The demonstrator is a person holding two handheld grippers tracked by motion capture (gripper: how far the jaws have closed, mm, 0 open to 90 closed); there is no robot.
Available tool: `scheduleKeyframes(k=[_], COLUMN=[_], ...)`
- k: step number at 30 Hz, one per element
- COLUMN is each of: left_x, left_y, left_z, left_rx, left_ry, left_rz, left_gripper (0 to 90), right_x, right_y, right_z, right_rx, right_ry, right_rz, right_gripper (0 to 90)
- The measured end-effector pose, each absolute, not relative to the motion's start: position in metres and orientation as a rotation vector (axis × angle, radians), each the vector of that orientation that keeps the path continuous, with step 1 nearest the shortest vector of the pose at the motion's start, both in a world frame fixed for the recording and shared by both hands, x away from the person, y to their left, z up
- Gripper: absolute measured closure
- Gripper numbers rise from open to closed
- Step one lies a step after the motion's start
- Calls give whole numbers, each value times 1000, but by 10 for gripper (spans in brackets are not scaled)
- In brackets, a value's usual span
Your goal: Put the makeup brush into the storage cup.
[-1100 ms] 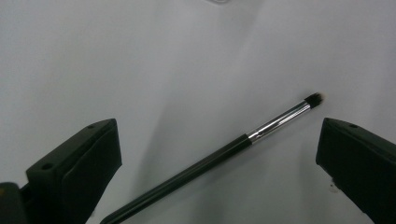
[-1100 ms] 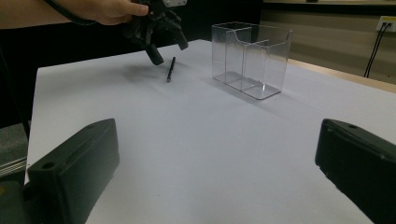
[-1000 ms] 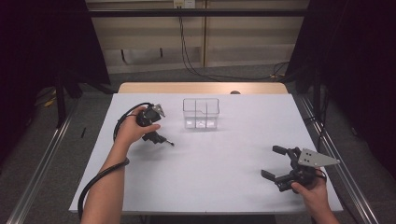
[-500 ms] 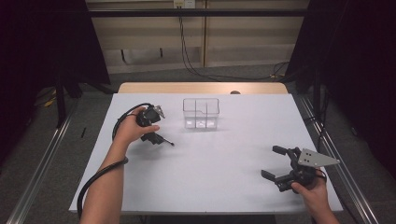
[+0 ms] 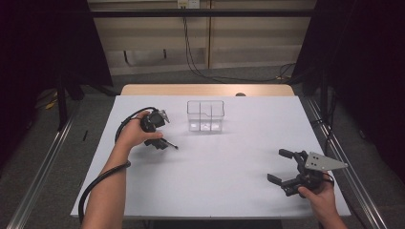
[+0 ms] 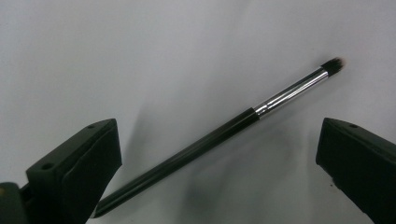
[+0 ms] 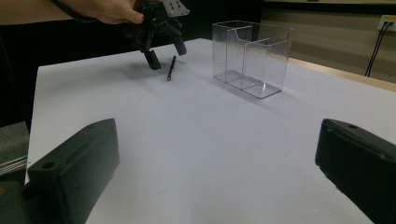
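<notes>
Brush, high view: a slim black makeup brush (image 5: 168, 143) lay flat on the white worktop (image 5: 224, 167), left of centre, just under the left gripper (image 5: 160, 136), its tip pointing right.
Left gripper, high view: held in the person's left hand (image 5: 134, 135), it was tipped down over the brush, a black cable (image 5: 98, 181) looping back along the forearm.
Container, high view: a clear plastic box (image 5: 206, 116) with inner dividers stood upright toward the far side of the worktop, near the brush but apart from it.
Right gripper, high view: it rested low at the near right corner in the right hand (image 5: 321, 198), well apart from the brush, its fingers spread with nothing between them and a grey three-cornered plate (image 5: 324, 162) on top.
Brush, left gripper view: the brush (image 6: 219, 135) ran on a slant between the two black fingers (image 6: 77, 172), dark handle at lower left, silver ferrule and dark bristles at upper right.
Fingers, left gripper view: spread wide to either side of the brush; the handle end passed close by the left one, and contact could not be judged.
Scene, right gripper view: its own fingers (image 7: 70, 177) stood wide apart over bare worktop (image 7: 210, 140); farther off, the left gripper (image 7: 161, 44) hung over the brush (image 7: 171, 68), with the clear plastic box (image 7: 252, 56) to the right.
</notes>
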State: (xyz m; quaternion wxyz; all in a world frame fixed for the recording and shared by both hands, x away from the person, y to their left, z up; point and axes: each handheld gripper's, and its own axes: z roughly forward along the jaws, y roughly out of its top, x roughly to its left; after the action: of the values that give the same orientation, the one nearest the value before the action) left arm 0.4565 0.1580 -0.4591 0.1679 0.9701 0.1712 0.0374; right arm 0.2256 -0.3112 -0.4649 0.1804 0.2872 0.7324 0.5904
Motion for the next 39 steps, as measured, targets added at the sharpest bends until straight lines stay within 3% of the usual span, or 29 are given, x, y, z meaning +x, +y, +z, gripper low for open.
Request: scheduleKeyframes(k=[39], left_x=[454], left_y=[158], left_z=[-469], left_rx=[2741], left_ry=[499], left_rz=[102], left_gripper=[0], right_x=[226], right_y=[-310], right_z=[-465], right_rx=[806], right_ry=[2074], right_rz=[1667], right_gripper=[0])
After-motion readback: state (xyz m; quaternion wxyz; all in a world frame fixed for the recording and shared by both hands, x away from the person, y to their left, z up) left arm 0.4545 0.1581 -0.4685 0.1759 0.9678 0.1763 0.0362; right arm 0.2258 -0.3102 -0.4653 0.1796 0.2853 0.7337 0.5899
